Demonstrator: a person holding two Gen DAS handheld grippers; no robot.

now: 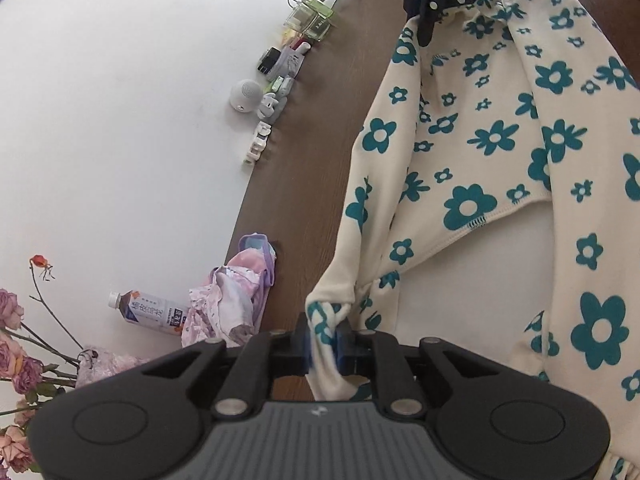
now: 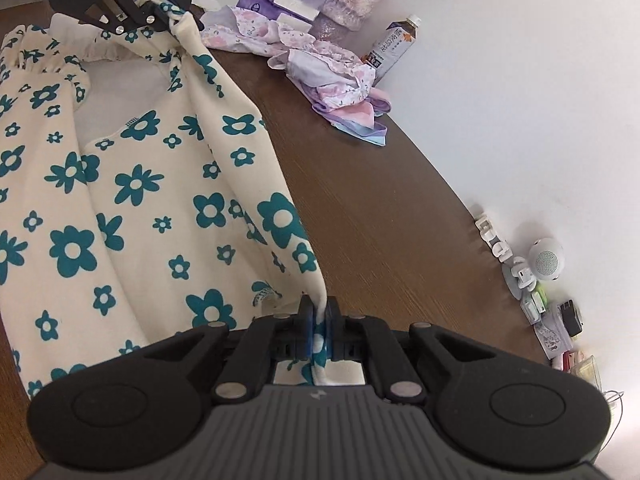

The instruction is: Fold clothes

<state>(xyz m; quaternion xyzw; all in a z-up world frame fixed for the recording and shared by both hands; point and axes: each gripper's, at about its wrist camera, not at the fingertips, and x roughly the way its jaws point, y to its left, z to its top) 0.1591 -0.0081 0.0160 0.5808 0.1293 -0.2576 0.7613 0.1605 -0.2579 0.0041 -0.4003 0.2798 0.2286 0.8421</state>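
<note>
Left hand-held gripper [image 1: 323,344]: jaws clenched on bunched edge of cream knit garment with teal flower print [image 1: 480,152]. Right hand-held gripper [image 2: 319,330]: clamped on opposite edge of same garment; fabric pinched between blue pads [image 2: 307,334].

Garment: stretched between both grippers, rest draped over dark brown wooden bench [image 2: 380,208].

Handling, judged: soft, light, floppy; sags between grips, no stiffness, not fragile. Edge pinches suit it; hold corners or hems so panels hang flat.

Beside garment, toward wall: crumpled pink-lilac cloth pile [image 2: 336,72], beyond it plastic drink bottle [image 2: 394,46].
</note>
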